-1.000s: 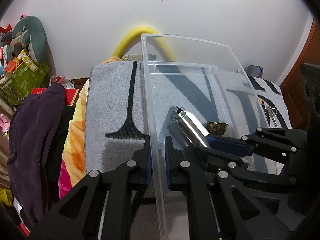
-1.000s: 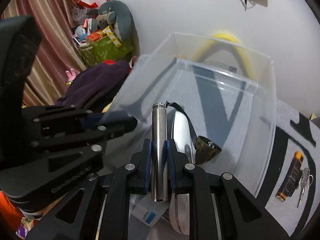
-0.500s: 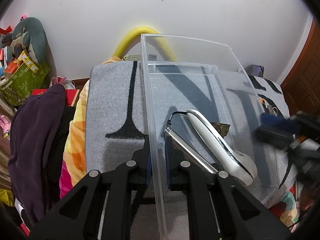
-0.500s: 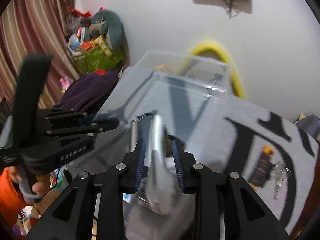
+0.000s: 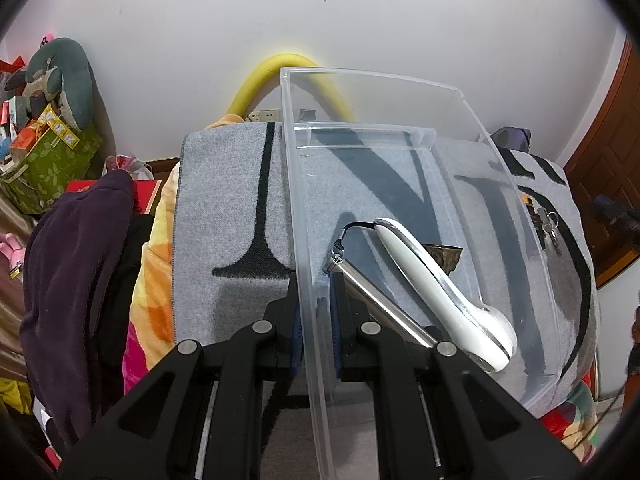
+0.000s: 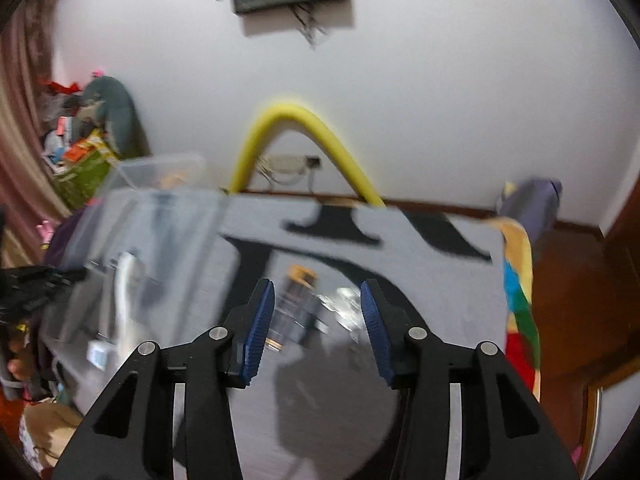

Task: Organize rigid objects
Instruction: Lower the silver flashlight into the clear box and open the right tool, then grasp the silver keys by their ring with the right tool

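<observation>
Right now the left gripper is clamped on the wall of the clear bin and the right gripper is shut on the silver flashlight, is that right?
Not quite. The left gripper does clamp the clear bin wall, but the right wrist view shows the right gripper open and holding nothing. The silver flashlight lies inside the bin.

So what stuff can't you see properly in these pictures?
- The small dark object and the keys on the grey blanket: smeared by motion blur in the right wrist view.
- The brownish thing in the clear bin: mostly hidden behind the white device, left wrist view.
- The metal tube: its near end is covered by the left gripper.
- The right gripper is open and empty.
</observation>
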Tool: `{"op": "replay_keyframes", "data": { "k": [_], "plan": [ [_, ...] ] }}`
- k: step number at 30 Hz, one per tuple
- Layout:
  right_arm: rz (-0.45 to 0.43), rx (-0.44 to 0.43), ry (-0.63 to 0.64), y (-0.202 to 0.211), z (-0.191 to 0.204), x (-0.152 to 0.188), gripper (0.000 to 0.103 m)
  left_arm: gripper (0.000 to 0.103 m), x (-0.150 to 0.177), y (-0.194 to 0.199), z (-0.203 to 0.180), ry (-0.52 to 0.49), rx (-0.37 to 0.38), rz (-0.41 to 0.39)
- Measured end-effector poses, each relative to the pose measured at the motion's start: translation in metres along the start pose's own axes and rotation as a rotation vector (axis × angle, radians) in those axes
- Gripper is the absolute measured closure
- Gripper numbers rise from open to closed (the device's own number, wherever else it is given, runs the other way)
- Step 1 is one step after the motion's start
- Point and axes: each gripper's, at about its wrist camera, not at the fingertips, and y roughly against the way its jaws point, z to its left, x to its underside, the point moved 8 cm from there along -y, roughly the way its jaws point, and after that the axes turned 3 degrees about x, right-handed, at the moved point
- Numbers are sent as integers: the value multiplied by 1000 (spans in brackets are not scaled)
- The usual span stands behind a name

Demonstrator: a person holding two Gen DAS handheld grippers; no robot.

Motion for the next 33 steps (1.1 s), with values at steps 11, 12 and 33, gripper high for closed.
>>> {"op": "replay_keyframes", "data": {
  "k": [11, 12, 33],
  "plan": [
    [131, 50, -14, -71, -20, 44, 62, 93, 1, 0, 0, -5, -5, 7],
    [125, 57, -7, -71, -20, 42, 65, 93, 1, 0, 0, -7, -7, 7],
    [-20, 31, 22, -19, -7, 9, 95, 93, 2, -1, -2, -2, -1, 7]
  ]
}}
